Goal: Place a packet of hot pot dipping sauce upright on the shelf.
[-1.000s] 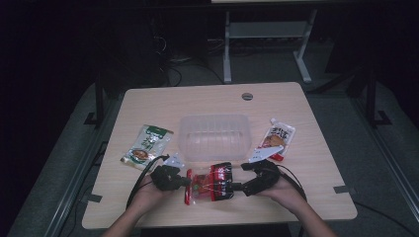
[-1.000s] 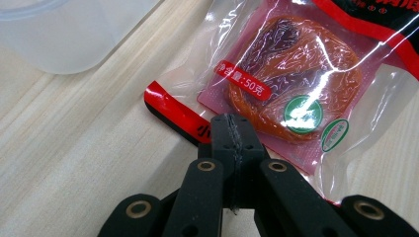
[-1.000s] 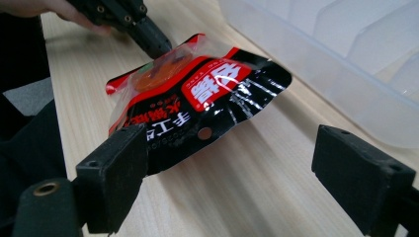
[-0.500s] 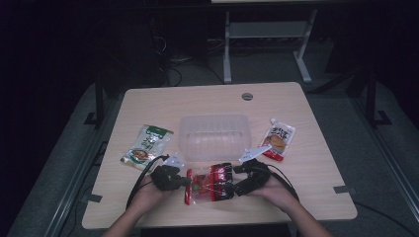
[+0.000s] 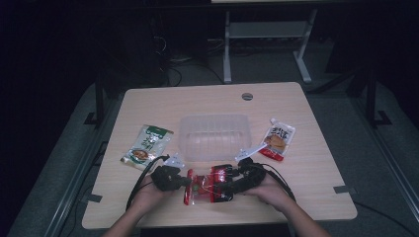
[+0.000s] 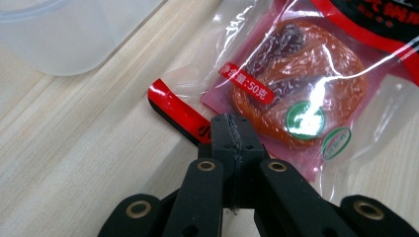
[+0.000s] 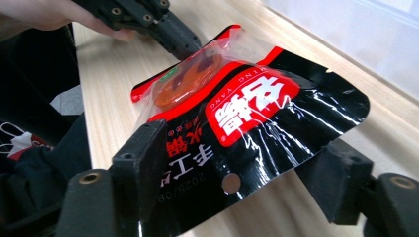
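Note:
A red-and-black snack packet (image 5: 210, 183) lies near the table's front edge between my two grippers. My left gripper (image 5: 187, 181) is shut on its clear left edge; in the left gripper view the jaws (image 6: 232, 131) meet on the film of the packet (image 6: 296, 94). My right gripper (image 5: 232, 180) is at the packet's right end. In the right gripper view the black end of the packet (image 7: 247, 113) lies between its jaws (image 7: 242, 148), which have just been closing but still stand apart. The left gripper (image 7: 163, 24) shows farther off there.
A clear plastic container (image 5: 215, 118) stands just behind the packet, also visible as a container (image 6: 59, 34) in the left gripper view. A green packet (image 5: 147, 144) lies at the left and a white spouted pouch (image 5: 277, 139) at the right. The table's front edge is close.
My right gripper has moved left and slightly down to the packet's right end, and its jaws have narrowed around it. The left gripper and the packet have stayed put.

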Motion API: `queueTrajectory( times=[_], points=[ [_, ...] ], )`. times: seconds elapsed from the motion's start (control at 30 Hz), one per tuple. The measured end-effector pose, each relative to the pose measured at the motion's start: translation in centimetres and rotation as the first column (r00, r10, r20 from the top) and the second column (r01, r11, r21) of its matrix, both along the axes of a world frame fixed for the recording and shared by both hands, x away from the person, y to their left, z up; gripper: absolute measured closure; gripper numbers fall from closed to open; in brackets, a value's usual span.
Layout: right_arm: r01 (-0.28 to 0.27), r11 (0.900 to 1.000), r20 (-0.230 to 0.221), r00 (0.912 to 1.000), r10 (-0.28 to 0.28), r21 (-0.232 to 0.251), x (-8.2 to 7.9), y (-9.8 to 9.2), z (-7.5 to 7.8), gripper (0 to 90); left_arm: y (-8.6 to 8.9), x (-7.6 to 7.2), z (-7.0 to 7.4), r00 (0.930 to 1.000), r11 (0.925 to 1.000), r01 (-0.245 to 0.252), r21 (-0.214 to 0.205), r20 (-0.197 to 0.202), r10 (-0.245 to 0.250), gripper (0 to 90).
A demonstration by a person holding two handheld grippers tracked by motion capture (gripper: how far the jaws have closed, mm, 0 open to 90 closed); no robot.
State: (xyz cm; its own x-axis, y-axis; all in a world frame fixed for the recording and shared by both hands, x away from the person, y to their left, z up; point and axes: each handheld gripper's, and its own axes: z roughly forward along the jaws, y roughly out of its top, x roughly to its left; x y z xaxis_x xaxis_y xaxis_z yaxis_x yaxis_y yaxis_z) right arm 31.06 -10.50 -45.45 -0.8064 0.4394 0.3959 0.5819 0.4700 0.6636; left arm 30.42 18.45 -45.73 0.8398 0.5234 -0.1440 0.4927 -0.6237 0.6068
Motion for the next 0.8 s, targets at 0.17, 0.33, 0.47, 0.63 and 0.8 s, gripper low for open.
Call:
queueTrajectory(
  times=[0.17, 0.33, 0.47, 0.63, 0.8],
  points=[
    [-0.010, 0.9997, 0.029, 0.9995, 0.009, 0.024, -0.3, -0.3, 0.5, 48.2, 0.0, 0.0, 0.0, 1.0000, 1.0000, -0.004, -0.004, 0.002, 0.004, 89.9],
    [-0.017, 0.9992, 0.044, 0.9989, 0.015, 0.036, -0.3, -0.1, 0.7, 61.2, 0.0, -0.1, -0.1, 0.9999, 0.9999, -0.011, -0.011, 0.001, 0.011, 89.8],
    [-0.029, 0.9984, 0.057, 0.9980, 0.026, 0.049, -0.3, -0.1, 0.8, 70.1, 0.0, 0.0, 0.0, 1.0000, 0.9999, -0.008, -0.007, -0.005, 0.008, 89.8],
    [-0.094, 0.9935, 0.097, 0.9914, 0.087, 0.064, -0.2, 0.1, 1.0, 78.8, 0.1, 0.0, -0.1, 1.0000, 0.9999, -0.006, -0.010, -0.003, 0.006, 89.8],
    [-0.142, 0.9851, 0.113, 0.9849, 0.131, 0.097, 0.2, 0.8, 1.4, 86.3, 0.1, 0.0, -0.1, 0.9999, 0.9998, -0.009, -0.017, -0.006, 0.009, 89.8]
  ],
)
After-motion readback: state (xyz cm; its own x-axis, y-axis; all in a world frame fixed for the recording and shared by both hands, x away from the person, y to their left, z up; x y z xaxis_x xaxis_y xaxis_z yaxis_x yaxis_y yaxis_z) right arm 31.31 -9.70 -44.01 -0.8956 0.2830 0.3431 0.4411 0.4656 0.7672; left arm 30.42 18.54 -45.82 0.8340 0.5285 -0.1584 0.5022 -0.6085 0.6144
